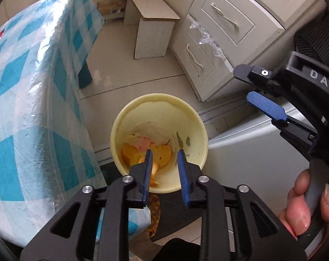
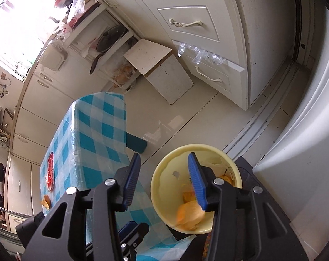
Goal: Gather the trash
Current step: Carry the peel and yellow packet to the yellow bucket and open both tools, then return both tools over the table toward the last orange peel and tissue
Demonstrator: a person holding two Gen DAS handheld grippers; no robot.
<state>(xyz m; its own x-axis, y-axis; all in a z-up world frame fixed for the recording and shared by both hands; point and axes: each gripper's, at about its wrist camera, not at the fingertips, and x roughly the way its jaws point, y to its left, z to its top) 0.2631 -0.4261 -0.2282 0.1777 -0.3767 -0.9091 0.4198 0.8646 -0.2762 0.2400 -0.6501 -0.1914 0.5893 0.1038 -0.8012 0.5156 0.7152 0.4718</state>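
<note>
A pale yellow bin (image 1: 160, 102) stands on the floor beside the table and holds orange peel (image 1: 163, 155) and paper scraps. My left gripper (image 1: 164, 154) is open and empty just above the bin's near rim. My right gripper (image 2: 164, 161) is open over the bin (image 2: 164, 187), and a blurred piece of orange peel (image 2: 190, 215) lies or falls inside below it. The right gripper also shows in the left wrist view (image 1: 245, 87), open. On the table a red wrapper (image 2: 50, 171) and an orange peel (image 2: 46, 201) lie.
The table with a blue checked cloth (image 1: 34, 100) fills the left. A white stool (image 1: 151, 28) and a white drawer cabinet (image 1: 225, 32) stand beyond the bin. A grey appliance (image 2: 306, 134) stands on the right.
</note>
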